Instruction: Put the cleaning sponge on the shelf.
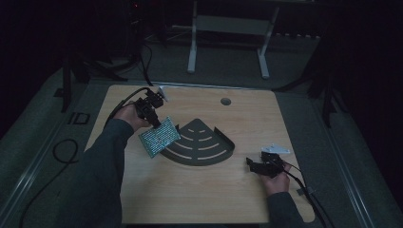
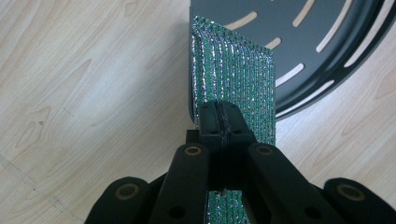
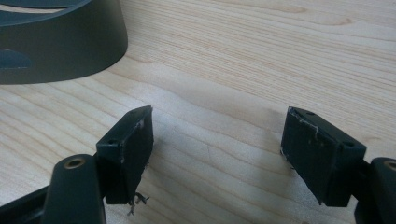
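The left hand-held gripper [image 2: 219, 122] pinches the light, flexible green scouring pad [image 2: 238, 79] by its edge beside the dark slotted corner tray [image 1: 202, 145], while the right hand-held gripper [image 3: 217, 156] gapes wide.

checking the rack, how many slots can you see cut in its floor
4 curved slots in the rack, one behind another from its corner toward the curved wall; the sponge in the left gripper may hide more.

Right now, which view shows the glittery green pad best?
The left gripper view: the green pad sits close up, clamped in the left hand-held gripper, its glittery weave clear. The high view shows the pad small and dim beside the dark slotted tray.
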